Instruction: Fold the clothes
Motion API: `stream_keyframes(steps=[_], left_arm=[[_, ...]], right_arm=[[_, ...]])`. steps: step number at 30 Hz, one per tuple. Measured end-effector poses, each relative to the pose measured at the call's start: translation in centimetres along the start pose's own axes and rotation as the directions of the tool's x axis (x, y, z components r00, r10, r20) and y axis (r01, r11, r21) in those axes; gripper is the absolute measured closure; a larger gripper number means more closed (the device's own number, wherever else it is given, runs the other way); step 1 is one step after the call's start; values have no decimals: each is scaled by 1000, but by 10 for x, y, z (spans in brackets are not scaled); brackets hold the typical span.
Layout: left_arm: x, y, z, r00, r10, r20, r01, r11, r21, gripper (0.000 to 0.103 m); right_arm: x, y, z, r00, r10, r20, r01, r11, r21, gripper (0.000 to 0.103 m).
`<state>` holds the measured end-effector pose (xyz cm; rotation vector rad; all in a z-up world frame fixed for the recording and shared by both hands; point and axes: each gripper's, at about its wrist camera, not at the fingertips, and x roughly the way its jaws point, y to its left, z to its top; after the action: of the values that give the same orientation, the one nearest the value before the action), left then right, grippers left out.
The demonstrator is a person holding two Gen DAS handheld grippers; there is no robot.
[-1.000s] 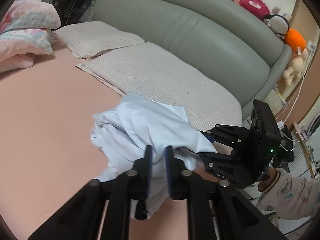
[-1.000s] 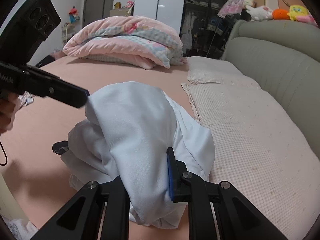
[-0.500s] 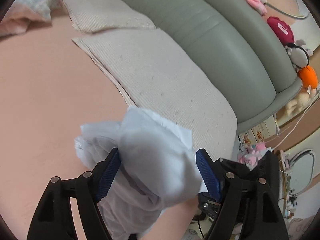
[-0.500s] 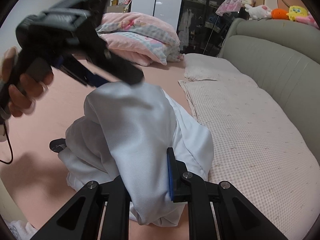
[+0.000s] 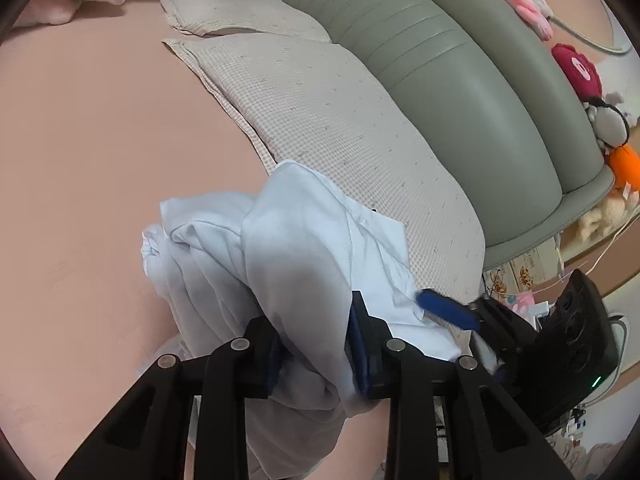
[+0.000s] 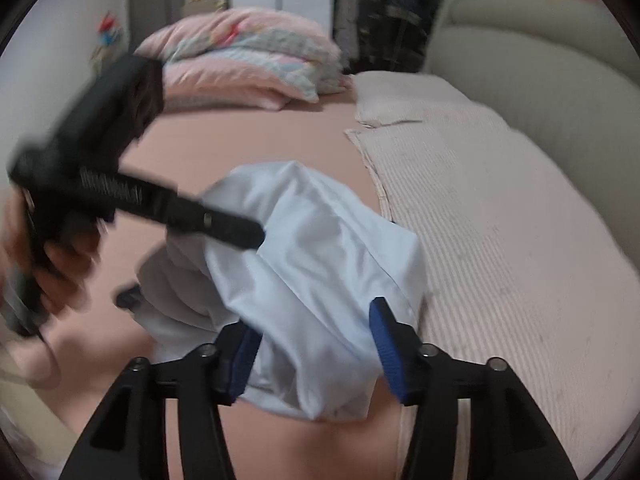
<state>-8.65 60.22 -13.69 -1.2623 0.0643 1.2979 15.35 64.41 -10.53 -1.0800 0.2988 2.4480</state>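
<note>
The left tool (image 5: 316, 344) has just been closing and clamps a fold of the crumpled white garment (image 5: 288, 256) on the pink bed (image 5: 100, 140). The right tool (image 6: 316, 344), just opening, stands apart around the cloth, whose lower folds are hidden.

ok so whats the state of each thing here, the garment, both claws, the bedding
white garment: bunched in a heap on the pink sheet, unfolded
left claw: pads closed on a fold of the garment, jaws just closing
right claw: jaws apart, just opening, cloth loose between them
checked pillows: lying flat against the green headboard
pink duvet: folded in a pile at the far end
</note>
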Motion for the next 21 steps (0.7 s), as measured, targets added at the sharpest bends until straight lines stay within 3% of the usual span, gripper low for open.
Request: stream_keyframes(steps=[2,3,5,10,14,17,21], left_arm=[[-2,3,-4,1000,-12,5,12,1000,-18,77],[-3,4,-5,1000,-15,8,16,1000,-20,77],[-5,4,-9,1000,-18,19,19,1000,-24,77],[-11,-3,-18,998,-29,62,30,999,-20,90],[-17,-2,-29,991,-101,90,109,990,-90,94],[-18,-3,-35,990,-107,92,117,988,-105,94],[-27,-6,-46,988,-103,114,116,986,-120,94]], right_arm=[[-15,-13,3,998,52,31,-55,994,97,44],[-21,-23,4,996,74,53,-81,983,163,37],[-34,-43,6,991,97,93,-120,953,280,32],[-13,-77,9,993,109,37,-113,868,484,29],[22,-84,12,975,220,12,-189,807,560,29],[42,-82,17,955,296,1,-240,772,589,29],[54,-70,28,948,318,6,-274,808,522,30]])
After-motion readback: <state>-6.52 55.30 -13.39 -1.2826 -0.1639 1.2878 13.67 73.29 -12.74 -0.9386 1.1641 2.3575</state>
